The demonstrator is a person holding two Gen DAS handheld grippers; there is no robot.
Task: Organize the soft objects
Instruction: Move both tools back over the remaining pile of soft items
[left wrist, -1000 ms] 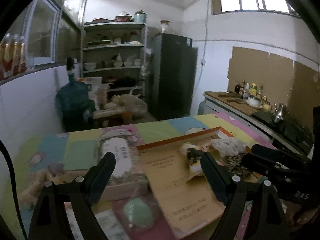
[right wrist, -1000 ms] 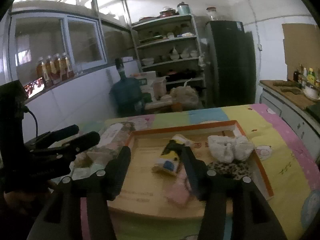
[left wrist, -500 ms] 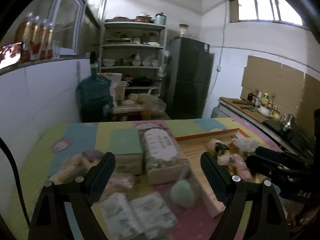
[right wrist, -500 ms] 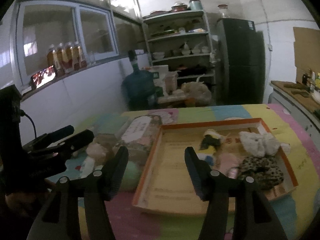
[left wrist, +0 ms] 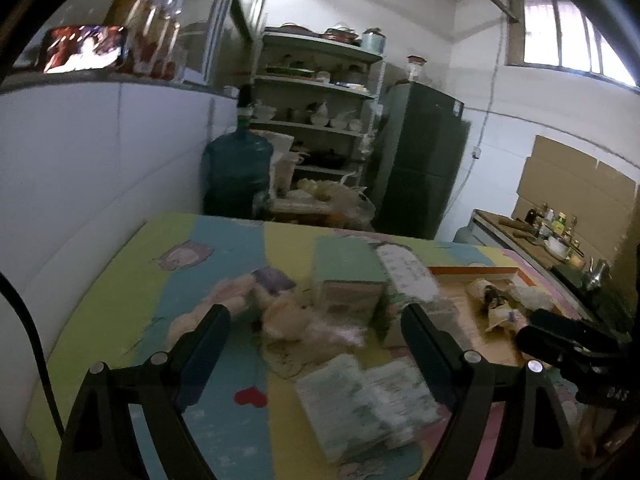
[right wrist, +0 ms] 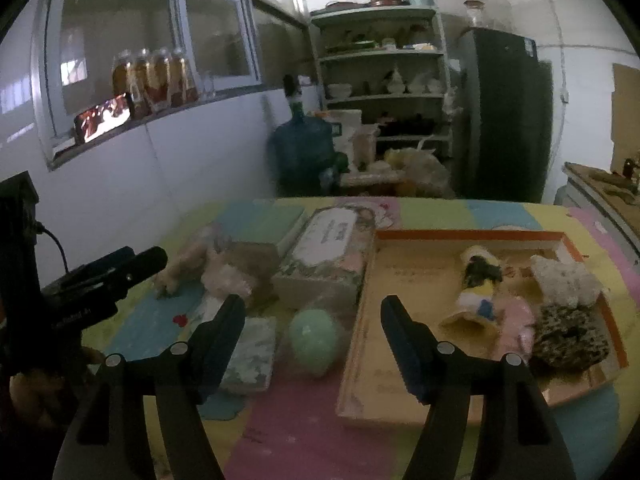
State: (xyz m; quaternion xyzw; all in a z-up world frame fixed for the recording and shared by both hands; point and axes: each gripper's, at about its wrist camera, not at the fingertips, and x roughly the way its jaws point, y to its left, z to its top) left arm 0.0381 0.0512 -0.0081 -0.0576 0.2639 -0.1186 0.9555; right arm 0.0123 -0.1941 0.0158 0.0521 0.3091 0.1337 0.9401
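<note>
Change since earlier: both views had swung leftward; the orange-rimmed tray (right wrist: 472, 236) lay centred before, and sat off to the right at this moment.
Left wrist view, left gripper (left wrist: 316, 332): jaws spread wide, nothing between the pads, hovering over the patchwork mat (left wrist: 120, 300).
Left wrist view, soft things: a pale plush toy (left wrist: 288, 320) lay blurred ahead of the fingers, beside a green-topped box (left wrist: 348, 276); tissue packs (left wrist: 360, 400) lay nearer.
Right wrist view, right gripper (right wrist: 312, 320): jaws opening, empty, above a green ball (right wrist: 314, 338).
Right wrist view, tray contents: small doll (right wrist: 478, 292), white fluffy item (right wrist: 564, 280), leopard-print item (right wrist: 568, 340).
Right wrist view, mat: floral box (right wrist: 324, 256) touched the tray's left rim.
</note>
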